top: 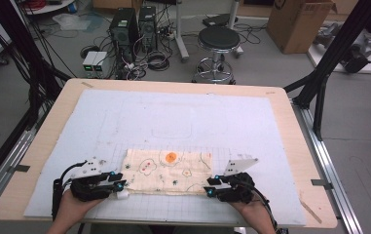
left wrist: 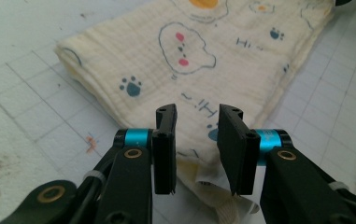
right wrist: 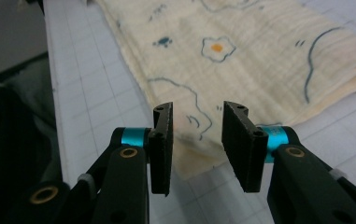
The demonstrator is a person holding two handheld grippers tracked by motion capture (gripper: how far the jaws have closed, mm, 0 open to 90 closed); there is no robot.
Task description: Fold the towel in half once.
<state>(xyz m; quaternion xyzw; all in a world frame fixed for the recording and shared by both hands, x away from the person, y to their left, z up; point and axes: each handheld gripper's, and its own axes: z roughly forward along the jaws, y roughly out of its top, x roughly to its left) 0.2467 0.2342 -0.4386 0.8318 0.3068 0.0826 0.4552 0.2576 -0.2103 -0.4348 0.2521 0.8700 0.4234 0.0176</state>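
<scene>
A folded cream cloth [top: 168,170] printed with small cartoon shapes lies flat on the white gridded mat near the table's front edge. My left gripper [top: 120,184] sits at the cloth's near left corner. In the left gripper view its jaws [left wrist: 196,112] stand apart over the cloth [left wrist: 189,60], with the corner and a white tag lying loose between them. My right gripper [top: 211,187] is at the near right corner. Its jaws [right wrist: 196,109] are also apart above the cloth's edge [right wrist: 241,51], and the pads do not press on it.
The white mat [top: 173,117] covers most of the wooden table [top: 51,131]. Beyond the far edge stand a black stool [top: 218,39], computer towers [top: 124,29] with cables, and a cardboard box [top: 297,22]. Black frame posts rise at both sides.
</scene>
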